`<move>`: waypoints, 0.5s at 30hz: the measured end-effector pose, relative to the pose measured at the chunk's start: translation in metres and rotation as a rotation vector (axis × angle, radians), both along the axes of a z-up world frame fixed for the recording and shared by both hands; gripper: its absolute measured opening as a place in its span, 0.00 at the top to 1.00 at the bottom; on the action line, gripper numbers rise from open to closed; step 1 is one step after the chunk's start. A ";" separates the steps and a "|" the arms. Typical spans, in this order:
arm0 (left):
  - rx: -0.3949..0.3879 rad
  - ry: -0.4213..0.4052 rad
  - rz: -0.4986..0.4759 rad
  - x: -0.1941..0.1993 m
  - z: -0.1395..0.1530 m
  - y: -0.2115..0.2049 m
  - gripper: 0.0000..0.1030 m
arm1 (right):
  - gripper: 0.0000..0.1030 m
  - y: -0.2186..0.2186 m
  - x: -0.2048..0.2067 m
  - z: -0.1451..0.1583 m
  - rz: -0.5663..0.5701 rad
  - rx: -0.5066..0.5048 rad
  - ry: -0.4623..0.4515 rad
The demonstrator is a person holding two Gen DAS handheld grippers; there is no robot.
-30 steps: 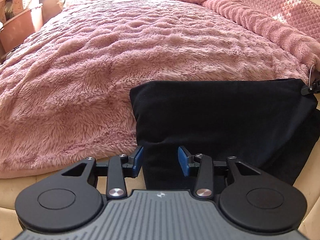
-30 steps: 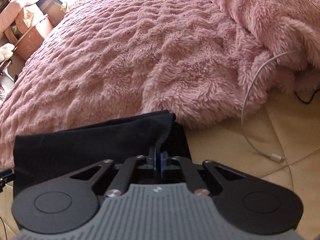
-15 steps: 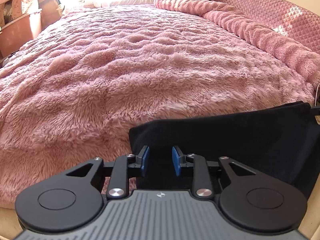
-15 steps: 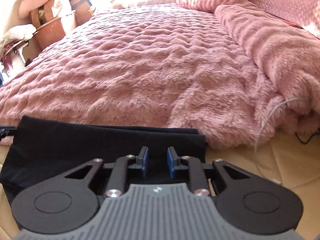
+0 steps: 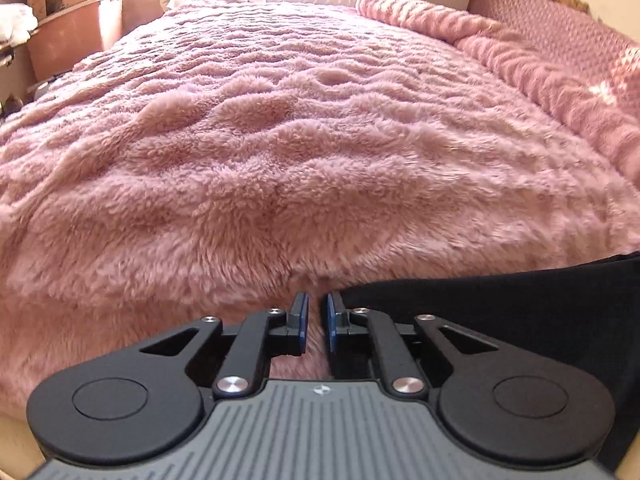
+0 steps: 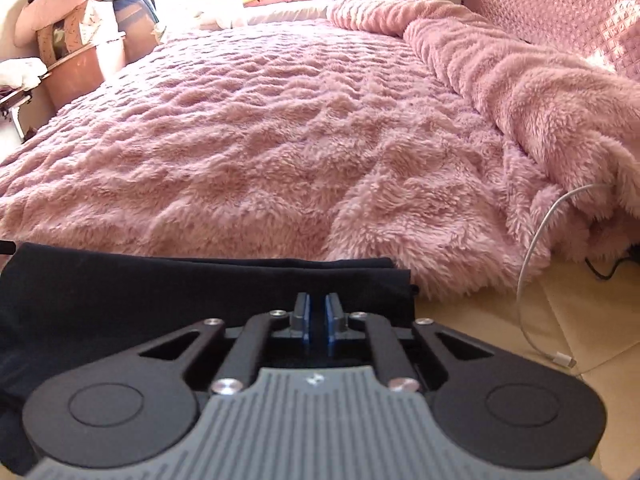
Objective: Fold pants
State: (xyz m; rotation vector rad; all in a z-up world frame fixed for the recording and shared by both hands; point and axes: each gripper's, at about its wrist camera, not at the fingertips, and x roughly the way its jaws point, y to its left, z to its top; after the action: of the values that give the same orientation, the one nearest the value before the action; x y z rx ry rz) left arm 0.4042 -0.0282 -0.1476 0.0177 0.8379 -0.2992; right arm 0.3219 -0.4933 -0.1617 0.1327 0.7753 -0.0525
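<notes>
Two grippers low over pink fluffy blanket [image 5: 280, 152] on bed. Left gripper [image 5: 314, 322]: jaws closing, narrow gap, only pink fur visible between blue pads, nothing held. Black pants [image 5: 520, 312], folded flat, lie just right of its fingers at blanket's near edge. Right gripper [image 6: 316, 322]: jaws closing, narrow gap, above right end of pants [image 6: 160, 292]; grip on cloth cannot be told. White cable [image 6: 532, 272] on beige mattress [image 6: 580, 320], right.

The pants [image 5: 500, 312] run off the frame's right edge.
</notes>
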 end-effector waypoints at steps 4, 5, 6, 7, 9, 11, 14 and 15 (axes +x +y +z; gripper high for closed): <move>-0.043 -0.002 -0.068 -0.059 0.002 -0.002 0.90 | 0.96 0.020 -0.029 0.000 0.028 -0.010 -0.015; -0.039 0.009 -0.083 -0.072 -0.002 -0.003 0.90 | 0.96 0.024 -0.035 -0.004 0.030 -0.014 -0.003; -0.028 0.017 -0.091 -0.083 -0.006 -0.004 0.90 | 0.96 0.026 -0.040 -0.009 0.029 -0.008 0.011; -0.014 0.030 -0.096 -0.093 -0.013 -0.004 0.90 | 0.96 0.027 -0.046 -0.014 0.023 0.008 0.024; 0.011 0.077 -0.098 -0.104 -0.027 -0.003 0.90 | 0.96 0.027 -0.054 -0.024 0.006 0.022 0.044; -0.007 0.076 -0.072 -0.114 -0.033 0.003 0.90 | 0.98 0.027 -0.059 -0.030 -0.006 0.028 0.042; -0.044 0.108 -0.032 -0.123 -0.033 0.013 0.90 | 0.98 0.024 -0.064 -0.034 -0.023 0.055 0.049; -0.044 0.110 -0.031 -0.127 -0.033 0.015 0.90 | 0.99 0.022 -0.065 -0.035 -0.028 0.069 0.051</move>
State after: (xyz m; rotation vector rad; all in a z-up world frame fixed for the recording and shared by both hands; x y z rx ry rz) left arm 0.2768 -0.0131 -0.1804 -0.0276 0.9410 -0.3499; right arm 0.2565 -0.4716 -0.1966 0.2078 0.8264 -0.0556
